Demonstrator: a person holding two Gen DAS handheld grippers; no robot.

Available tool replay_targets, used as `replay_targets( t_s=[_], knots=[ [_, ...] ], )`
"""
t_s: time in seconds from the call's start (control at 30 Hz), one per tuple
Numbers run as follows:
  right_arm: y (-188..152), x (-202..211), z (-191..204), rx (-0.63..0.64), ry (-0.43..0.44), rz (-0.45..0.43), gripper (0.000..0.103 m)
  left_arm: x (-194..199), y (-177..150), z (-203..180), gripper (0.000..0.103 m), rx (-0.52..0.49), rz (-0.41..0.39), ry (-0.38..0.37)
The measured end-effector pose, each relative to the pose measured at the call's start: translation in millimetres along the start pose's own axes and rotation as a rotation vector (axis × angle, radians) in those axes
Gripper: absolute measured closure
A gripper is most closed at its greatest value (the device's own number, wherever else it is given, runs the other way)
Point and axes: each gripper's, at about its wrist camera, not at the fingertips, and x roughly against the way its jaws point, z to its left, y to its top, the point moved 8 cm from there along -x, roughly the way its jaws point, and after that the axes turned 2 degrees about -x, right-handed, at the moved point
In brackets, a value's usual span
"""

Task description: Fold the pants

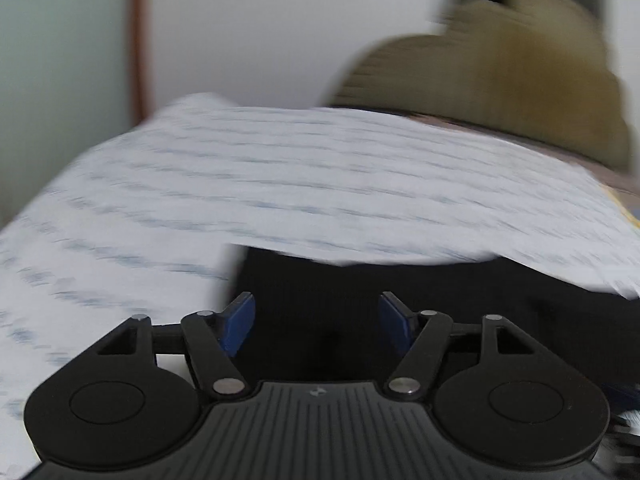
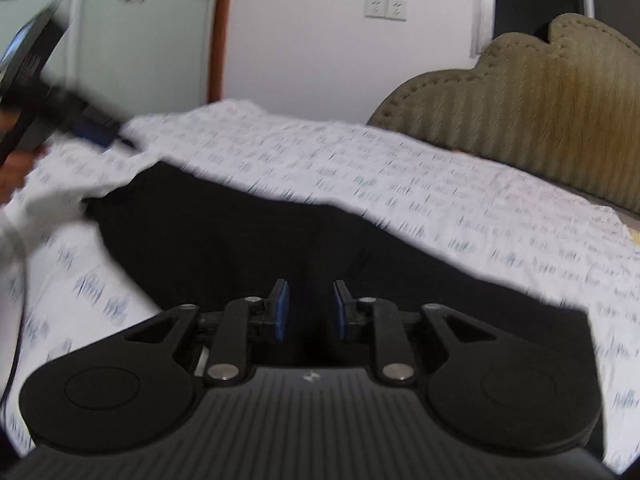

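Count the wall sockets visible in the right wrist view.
2. Both sit side by side on the white wall: the left socket and the right socket, above the bed, left of the headboard. Others may lie outside the frame.

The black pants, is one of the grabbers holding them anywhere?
No. Both the left gripper and the right gripper have open fingers with nothing pinched; the black pants lie loose on the bed sheet.

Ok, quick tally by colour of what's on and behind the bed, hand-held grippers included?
Black pants: 1
White patterned sheet: 1
Tan headboard: 1
Black hand-held grippers, left and right: 2
Total: 5
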Motion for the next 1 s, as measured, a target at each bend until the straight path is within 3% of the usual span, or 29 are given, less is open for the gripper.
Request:
replay_targets(
  t_s=[0.1, 0.17, 0.27, 0.37, 0.5, 0.63, 0.73, 0.77, 0.83, 0.93, 1.0],
  knots=[
    [-15, -5, 3, 0.002, -0.029, 0.036, 0.080, -4, -19, -62, 0.035, -0.218, 0.003, 0.019],
    [-23, -8, 6, 0.009, -0.016, 0.068, 0.078, -12, -41, -88, 0.035, -0.393, 0.028, 0.081],
    [-36, -7, 13, 0.088, -0.020, 0.112, 0.078, -11, -71, -89, 0.035, -0.486, 0.048, 0.134],
    [-39, 2, 14, 0.105, -0.004, 0.130, 0.077, -2, -74, -71, 0.035, -0.444, 0.045, 0.115],
    [-31, 12, 13, 0.055, -0.015, 0.049, 0.074, 8, -55, -60, 0.034, -0.314, 0.020, 0.104],
    [-18, 4, 24, 0.009, -0.009, -0.007, 0.074, 3, -41, -75, 0.017, -0.264, -0.035, 0.064],
    [-13, -6, 37, 0.003, 0.029, 0.000, 0.074, -15, -47, -77, 0.017, -0.305, 0.011, 0.181],
    [-15, -10, 42, 0.015, 0.036, 0.017, 0.074, -16, -50, -72, 0.017, -0.300, 0.022, 0.227],
    [-22, -13, 52, 0.102, 0.015, 0.056, 0.074, -11, -51, -55, 0.017, -0.254, 0.013, 0.236],
    [-21, 4, 68, 0.255, 0.017, -0.012, 0.076, -3, -48, -22, 0.017, -0.119, 0.031, 0.194],
    [-17, 7, 80, 0.326, 0.010, -0.042, 0.077, 0, -46, -7, 0.017, -0.021, 0.065, 0.124]
  ],
)
